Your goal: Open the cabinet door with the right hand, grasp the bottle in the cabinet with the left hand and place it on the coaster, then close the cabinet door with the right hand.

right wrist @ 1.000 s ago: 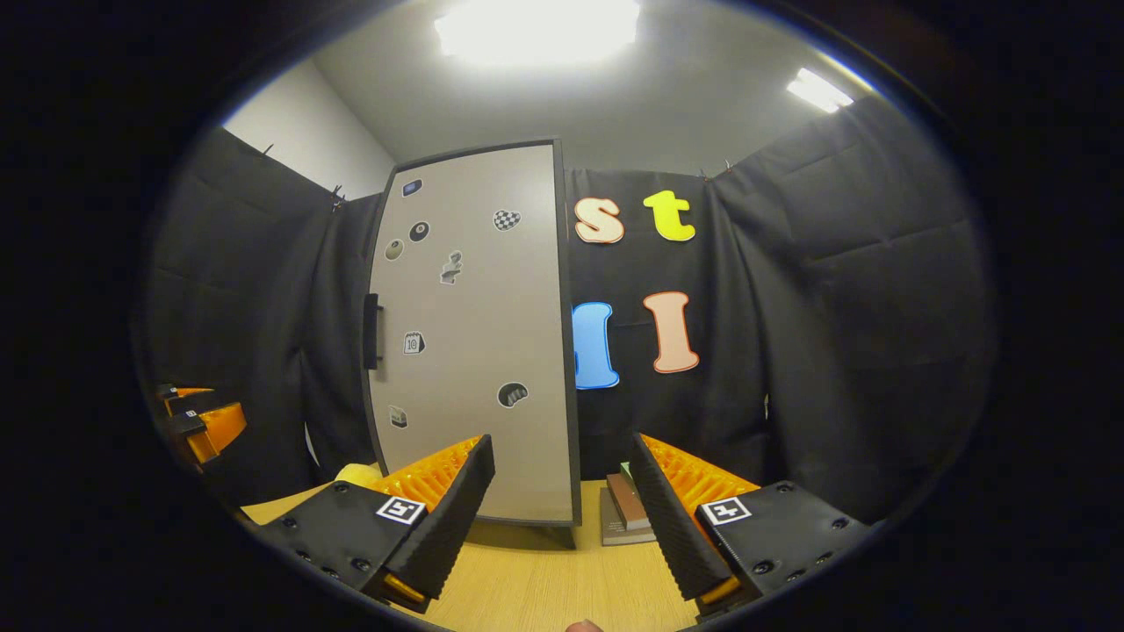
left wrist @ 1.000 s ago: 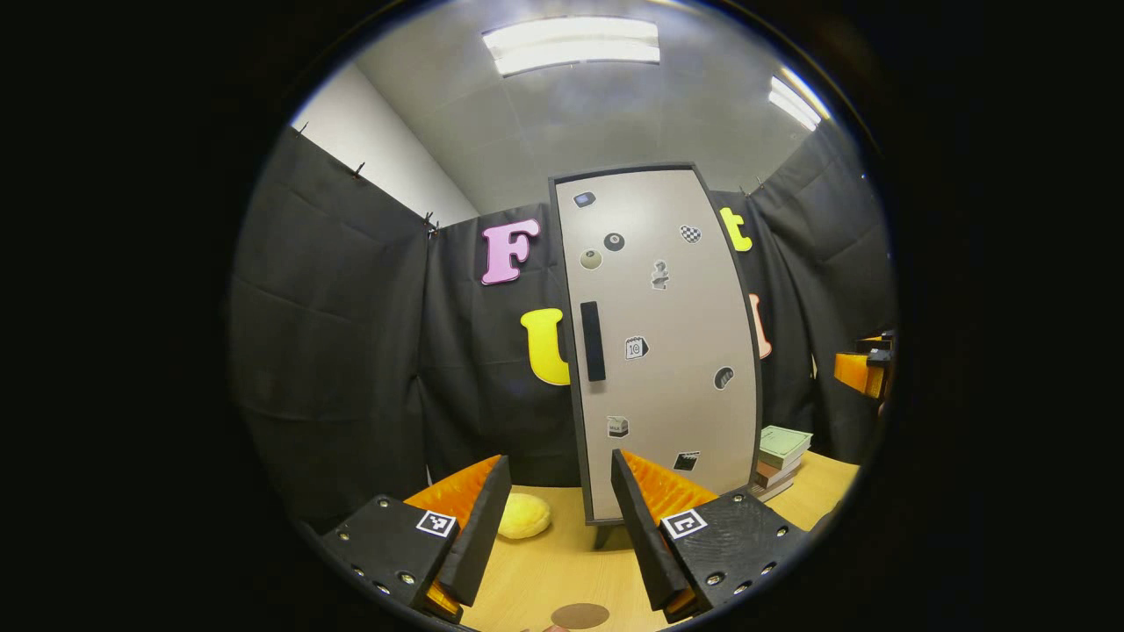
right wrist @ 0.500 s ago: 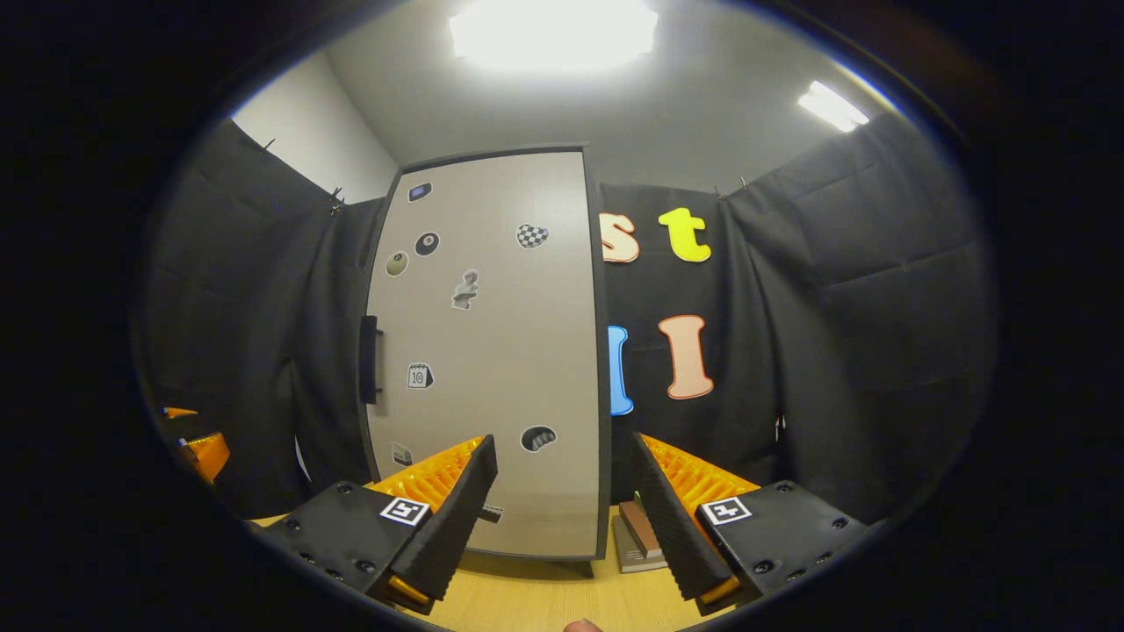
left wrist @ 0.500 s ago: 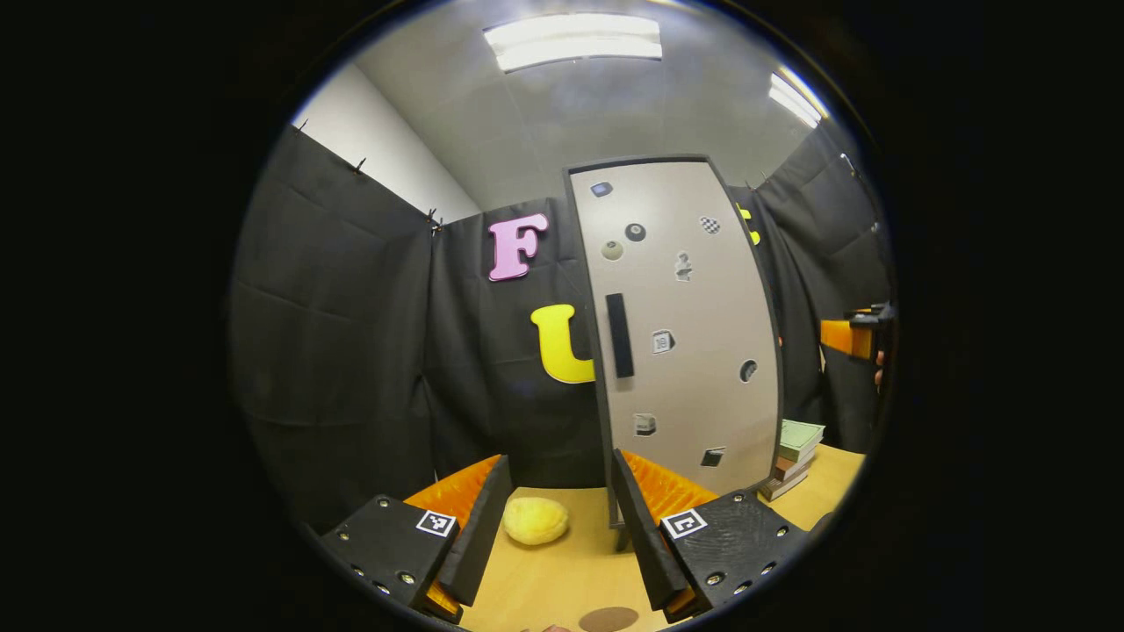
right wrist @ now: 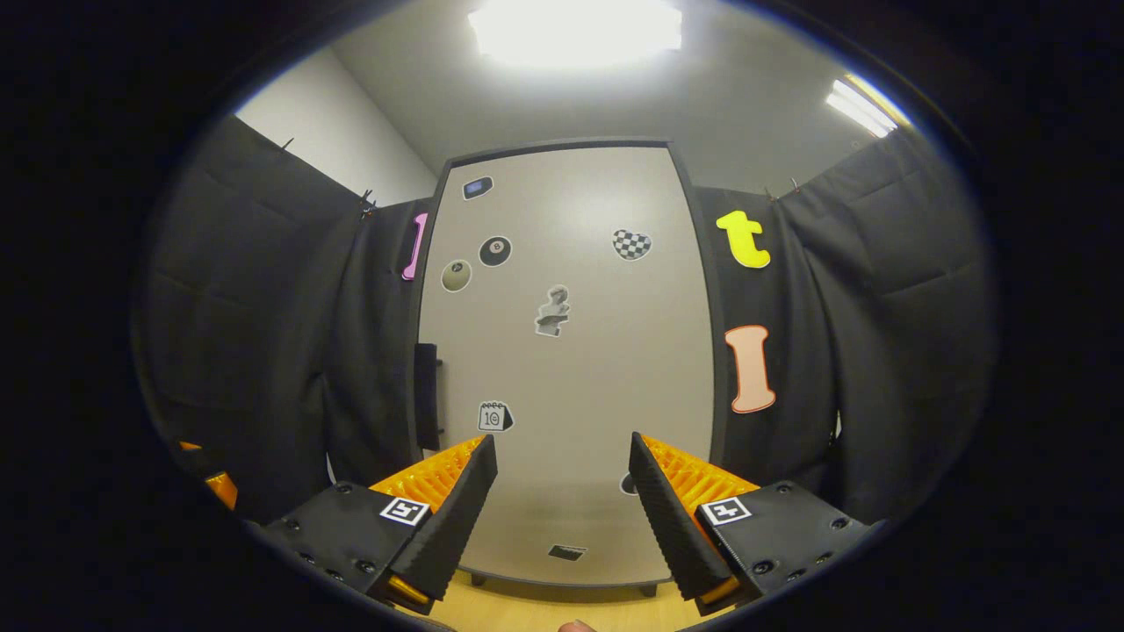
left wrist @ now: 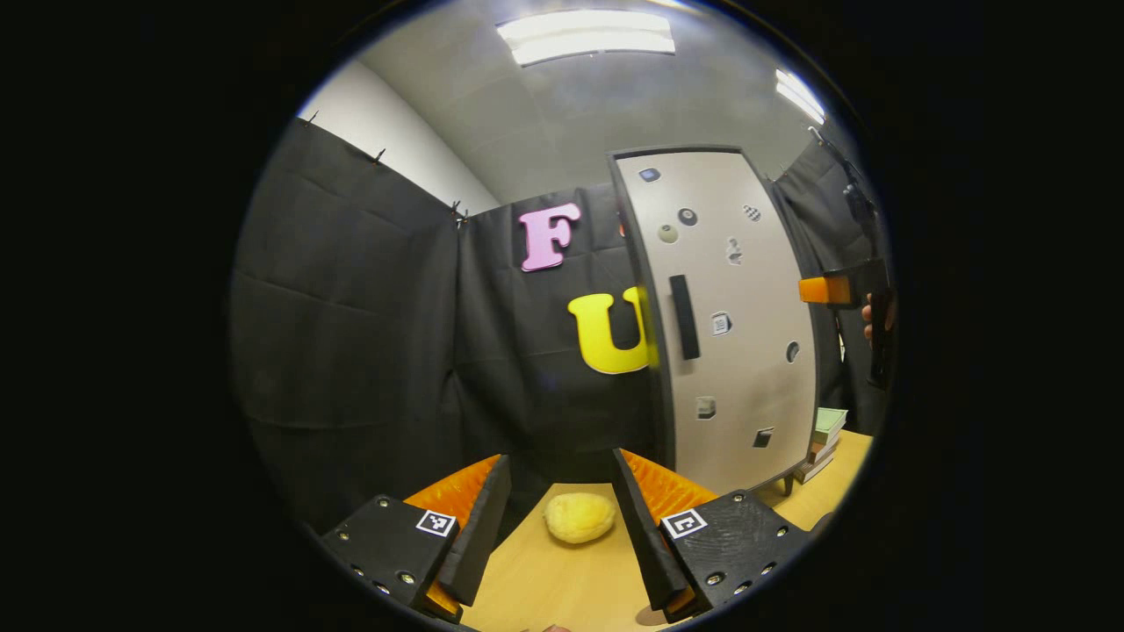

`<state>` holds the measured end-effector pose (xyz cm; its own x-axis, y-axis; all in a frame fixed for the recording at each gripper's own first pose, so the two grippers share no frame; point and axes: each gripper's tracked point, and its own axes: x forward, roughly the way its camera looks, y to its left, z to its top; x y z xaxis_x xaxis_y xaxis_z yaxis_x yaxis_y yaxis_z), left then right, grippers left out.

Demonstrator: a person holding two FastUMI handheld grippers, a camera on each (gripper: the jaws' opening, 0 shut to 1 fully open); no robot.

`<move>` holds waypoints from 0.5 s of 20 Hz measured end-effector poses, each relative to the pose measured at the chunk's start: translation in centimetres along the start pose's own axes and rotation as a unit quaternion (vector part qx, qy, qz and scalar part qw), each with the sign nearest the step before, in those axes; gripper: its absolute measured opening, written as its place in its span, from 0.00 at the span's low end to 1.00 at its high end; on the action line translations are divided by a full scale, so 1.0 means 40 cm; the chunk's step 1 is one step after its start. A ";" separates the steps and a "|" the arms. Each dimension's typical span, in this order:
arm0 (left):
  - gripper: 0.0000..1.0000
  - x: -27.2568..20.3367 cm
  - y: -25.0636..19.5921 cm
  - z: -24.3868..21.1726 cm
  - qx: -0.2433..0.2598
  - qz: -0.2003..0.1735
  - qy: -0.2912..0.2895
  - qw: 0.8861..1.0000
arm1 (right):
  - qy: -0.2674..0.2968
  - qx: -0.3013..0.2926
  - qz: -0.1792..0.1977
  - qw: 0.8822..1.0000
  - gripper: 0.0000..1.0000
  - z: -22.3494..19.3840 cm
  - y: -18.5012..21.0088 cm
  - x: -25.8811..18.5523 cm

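1. The right gripper (right wrist: 562, 505) has closed in on the cabinet door (right wrist: 571, 351), which now looms larger than a second ago; its fingers stand apart, holding nothing.
2. The left gripper (left wrist: 560, 518), fingers also apart and empty, has swung left, so the door's handle (left wrist: 684, 317) sits farther right.
3. Bare table (left wrist: 562, 579) lies ahead, around a yellow sponge (left wrist: 579, 517).
4. Books (left wrist: 824, 432) are stacked beside the cabinet's right edge.
5. The door is shut; the bottle can't be seen.

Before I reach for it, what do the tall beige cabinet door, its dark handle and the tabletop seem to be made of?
The tall beige cabinet door looks like a smooth matte laminated board: flat, soft ceiling glare, stickers lying flush, dark edge trim. Its dark vertical bar handle looks like matte plastic or painted metal; I cannot tell which. The light wooden tabletop shows a pale wood-grain look, possibly veneer.
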<state>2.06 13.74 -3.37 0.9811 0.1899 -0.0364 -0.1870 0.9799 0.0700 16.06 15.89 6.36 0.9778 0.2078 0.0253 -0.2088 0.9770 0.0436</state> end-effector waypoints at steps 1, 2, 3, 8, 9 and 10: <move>0.67 0.001 0.026 -0.008 -0.001 0.006 0.002 1.000 | 0.001 0.001 0.004 1.000 0.94 0.002 0.023 0.014; 0.67 0.003 0.052 -0.014 -0.001 0.013 0.004 1.000 | 0.003 0.000 0.008 1.000 0.94 0.004 0.043 0.030; 0.67 0.006 0.075 -0.023 -0.001 0.019 0.005 1.000 | 0.004 0.000 0.011 1.000 0.94 0.008 0.063 0.046; 0.67 0.019 0.169 -0.063 -0.001 0.039 0.014 0.999 | 0.007 -0.004 0.022 1.000 0.96 0.020 0.154 0.124; 0.67 0.022 0.182 -0.072 -0.002 0.041 0.016 0.999 | 0.009 -0.005 0.026 1.000 0.96 0.022 0.174 0.140; 0.67 0.027 0.196 -0.080 -0.002 0.044 0.018 0.999 | 0.011 -0.007 0.030 0.999 0.96 0.023 0.192 0.155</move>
<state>1.48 21.81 -6.06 0.9585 0.2772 -0.0660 -0.2727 0.9596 0.0697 20.49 24.65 7.78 0.9639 0.2661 0.0050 -0.2661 0.9635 0.0295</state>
